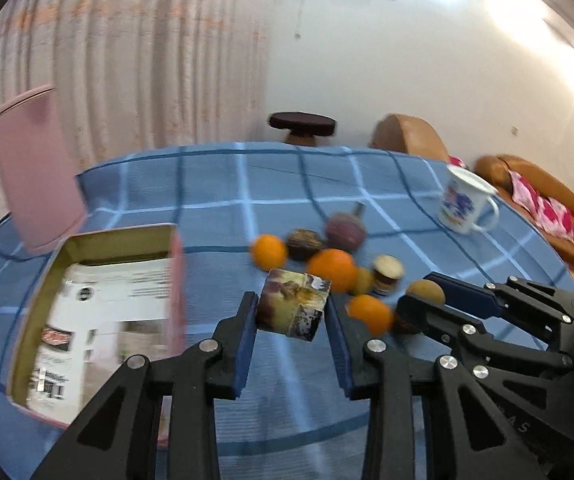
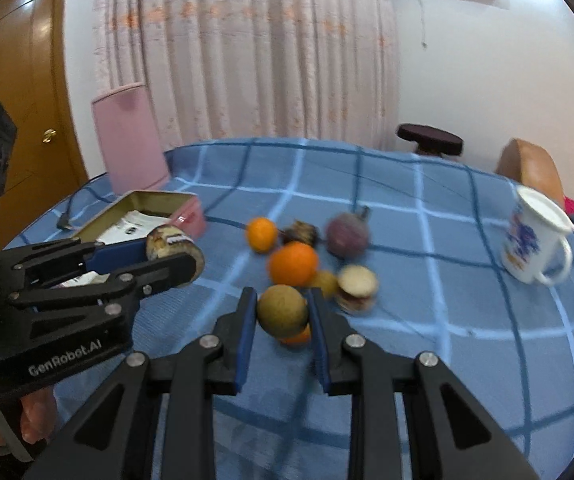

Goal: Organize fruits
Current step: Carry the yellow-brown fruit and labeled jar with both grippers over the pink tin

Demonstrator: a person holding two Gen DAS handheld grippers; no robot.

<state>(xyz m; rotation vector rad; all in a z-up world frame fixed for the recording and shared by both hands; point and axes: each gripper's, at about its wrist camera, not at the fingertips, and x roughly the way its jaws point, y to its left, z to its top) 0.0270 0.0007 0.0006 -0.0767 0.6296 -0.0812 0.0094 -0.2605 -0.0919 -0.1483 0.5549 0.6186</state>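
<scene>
Fingers of the left gripper (image 1: 291, 314) pinch a patterned block (image 1: 293, 305); the right gripper (image 2: 282, 314) clamps a greenish-brown fruit (image 2: 282, 310), both above the blue checked cloth (image 2: 447, 320). Carrying looks underway, so next each load likely needs lowering into the open tin (image 1: 87, 240) at the left.

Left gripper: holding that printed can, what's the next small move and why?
Probably carry the printed can leftward over the open tin box and lower it in. The left gripper is shut on it above the cloth, and the box lies open just beside it.
</scene>
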